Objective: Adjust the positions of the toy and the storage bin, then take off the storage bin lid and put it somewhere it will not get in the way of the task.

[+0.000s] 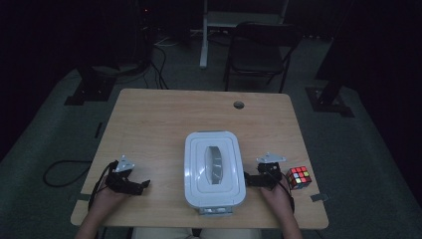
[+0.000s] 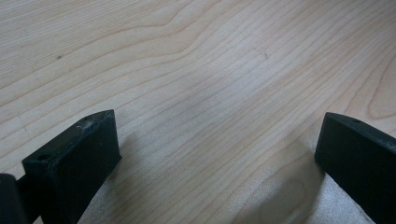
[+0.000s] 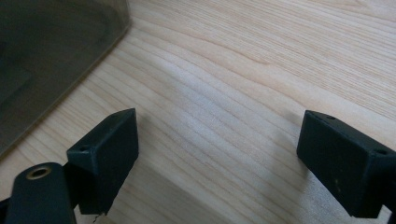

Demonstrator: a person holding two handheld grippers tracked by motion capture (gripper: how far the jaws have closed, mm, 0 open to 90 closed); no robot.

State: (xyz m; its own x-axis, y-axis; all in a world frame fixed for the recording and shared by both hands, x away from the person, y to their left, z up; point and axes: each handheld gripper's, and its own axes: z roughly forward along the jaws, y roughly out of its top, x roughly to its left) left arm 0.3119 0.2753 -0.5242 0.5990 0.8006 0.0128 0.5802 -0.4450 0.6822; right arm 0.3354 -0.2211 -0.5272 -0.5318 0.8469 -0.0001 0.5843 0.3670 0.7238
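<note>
Two grippers: both rested on the table [image 1: 164, 114], jaws spread, grasping nothing.
Left gripper [image 1: 144, 184]: well left of the lidded box [image 1: 214, 169].
Right gripper [image 1: 247, 180]: just beside that box.

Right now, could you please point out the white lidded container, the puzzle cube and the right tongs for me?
White lidded container [image 1: 214, 169], high view, on the lid's raised top.
Puzzle cube [image 1: 298, 178], high view, on its top face.
Right tongs [image 1: 247, 179], high view, between the tips.

The right gripper [image 3: 217, 154] held its black jaws wide apart over bare wooden table [image 3: 261, 70] at 6 o'clock, nothing between them, a grey translucent container wall [image 3: 46, 56] at 10 o'clock.
</note>
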